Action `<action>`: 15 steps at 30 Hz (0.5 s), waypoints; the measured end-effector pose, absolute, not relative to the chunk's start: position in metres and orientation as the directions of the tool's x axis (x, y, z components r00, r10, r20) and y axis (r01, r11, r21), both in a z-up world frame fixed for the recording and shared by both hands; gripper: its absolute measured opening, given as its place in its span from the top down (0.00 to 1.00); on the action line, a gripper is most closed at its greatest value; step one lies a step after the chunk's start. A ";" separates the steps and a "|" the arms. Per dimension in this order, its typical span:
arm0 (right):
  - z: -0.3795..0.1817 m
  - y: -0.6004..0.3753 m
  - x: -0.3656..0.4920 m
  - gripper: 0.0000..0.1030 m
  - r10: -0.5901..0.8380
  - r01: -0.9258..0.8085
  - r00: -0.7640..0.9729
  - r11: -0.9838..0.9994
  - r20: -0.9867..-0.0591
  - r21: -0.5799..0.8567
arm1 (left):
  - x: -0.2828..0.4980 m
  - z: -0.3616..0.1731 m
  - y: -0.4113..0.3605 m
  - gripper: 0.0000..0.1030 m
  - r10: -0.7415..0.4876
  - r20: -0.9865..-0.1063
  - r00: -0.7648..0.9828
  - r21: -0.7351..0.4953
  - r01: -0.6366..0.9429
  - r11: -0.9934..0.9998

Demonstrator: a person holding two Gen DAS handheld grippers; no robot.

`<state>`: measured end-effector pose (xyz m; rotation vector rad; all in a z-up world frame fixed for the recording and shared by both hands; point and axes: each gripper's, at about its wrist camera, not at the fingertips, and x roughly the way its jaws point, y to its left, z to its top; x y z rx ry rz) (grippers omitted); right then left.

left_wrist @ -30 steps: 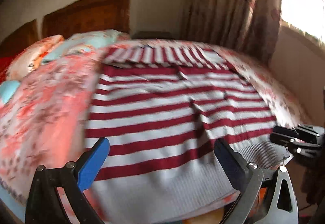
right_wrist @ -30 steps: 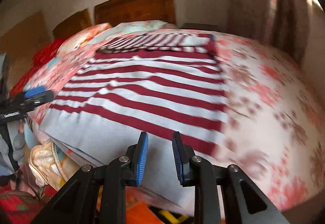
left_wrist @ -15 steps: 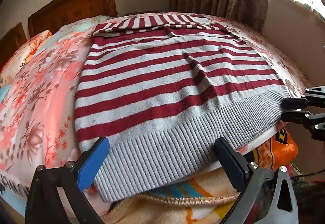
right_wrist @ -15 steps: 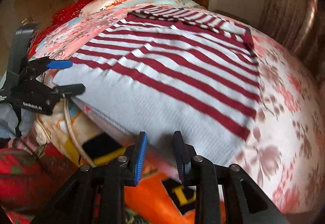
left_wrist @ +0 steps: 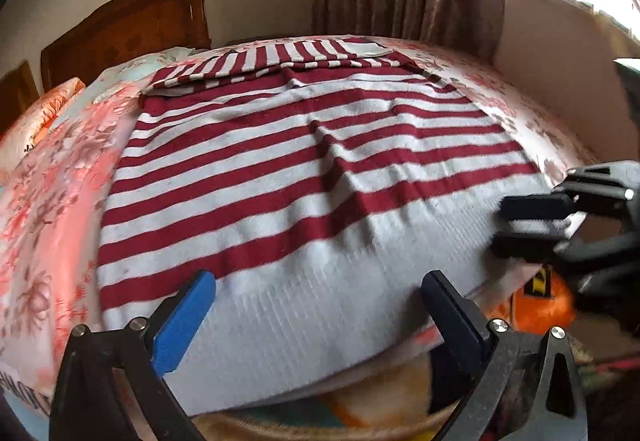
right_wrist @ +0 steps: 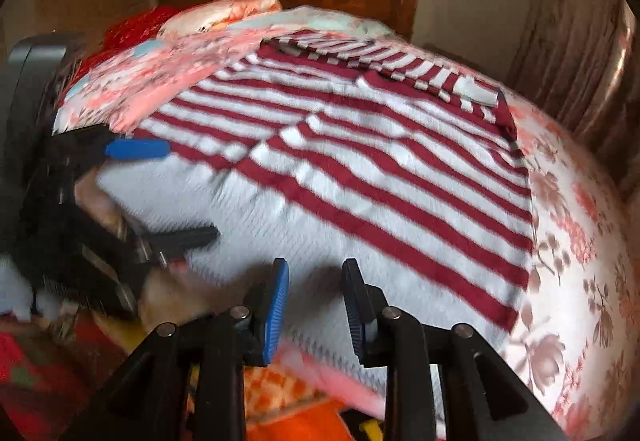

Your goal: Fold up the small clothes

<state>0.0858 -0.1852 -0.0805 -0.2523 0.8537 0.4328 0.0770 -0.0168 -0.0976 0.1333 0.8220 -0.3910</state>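
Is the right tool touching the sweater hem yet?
Cannot tell. In the left wrist view the right tool straddles the sweater hem, pads not visibly pressing; the right wrist view is too blurred to show contact or gap.

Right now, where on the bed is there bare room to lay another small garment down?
The floral bedspread lies bare to the right of the striped sweater, toward the curtain. A narrower strip runs along the sweater's left edge below the pillows. The near hem is crowded by the left gripper and right gripper.
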 end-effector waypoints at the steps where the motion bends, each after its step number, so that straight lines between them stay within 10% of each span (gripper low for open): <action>1: -0.080 -0.191 0.085 0.72 0.274 -0.467 0.563 0.884 -0.780 -0.027 | 0.075 -0.097 -0.011 0.00 -0.284 -0.736 0.615 -0.035 0.384 0.923; 15: -0.076 -0.217 0.108 0.72 0.205 -0.297 0.642 0.955 -0.738 0.007 | 0.100 -0.101 0.024 0.00 -0.188 -0.718 0.671 -0.036 0.234 0.972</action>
